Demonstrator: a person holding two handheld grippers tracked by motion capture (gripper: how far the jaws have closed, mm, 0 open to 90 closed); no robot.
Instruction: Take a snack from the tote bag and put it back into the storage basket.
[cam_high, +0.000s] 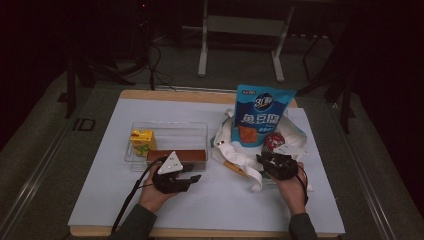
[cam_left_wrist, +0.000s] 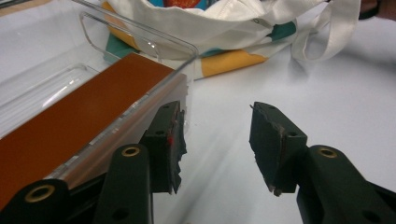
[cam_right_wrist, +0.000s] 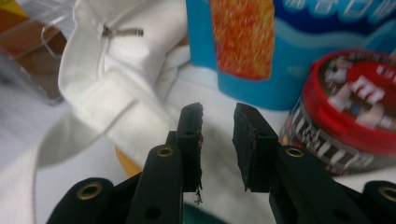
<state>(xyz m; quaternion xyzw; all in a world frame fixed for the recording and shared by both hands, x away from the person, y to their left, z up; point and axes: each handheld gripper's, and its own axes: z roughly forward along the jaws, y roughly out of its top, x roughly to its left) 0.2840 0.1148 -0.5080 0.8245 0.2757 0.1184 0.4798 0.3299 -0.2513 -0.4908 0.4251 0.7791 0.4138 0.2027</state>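
My left gripper (cam_high: 192, 173) (cam_left_wrist: 217, 140) stands open low over the white mat, with nothing between its fingers. It sits just right of the front corner of a clear plastic tray (cam_high: 170, 131) (cam_left_wrist: 140, 39), which holds a long brown box (cam_high: 177, 155) (cam_left_wrist: 84, 112) and a yellow juice carton (cam_high: 141, 141). My right gripper (cam_high: 270, 156) (cam_right_wrist: 217, 135) hovers over a white tote bag (cam_high: 227, 145) (cam_right_wrist: 107, 84); its jaws stand a narrow gap apart with nothing pinched. In the bag stand a blue snack pouch (cam_high: 260, 112) (cam_right_wrist: 289, 42) and a red-lidded candy tin (cam_high: 274, 141) (cam_right_wrist: 350, 107).
The bag's straps (cam_high: 245, 170) trail across the white mat (cam_high: 115, 200) between the two hands. The mat covers a wooden tabletop (cam_high: 150, 93). A metal stand (cam_high: 240, 30) is on the floor beyond the table's far edge.
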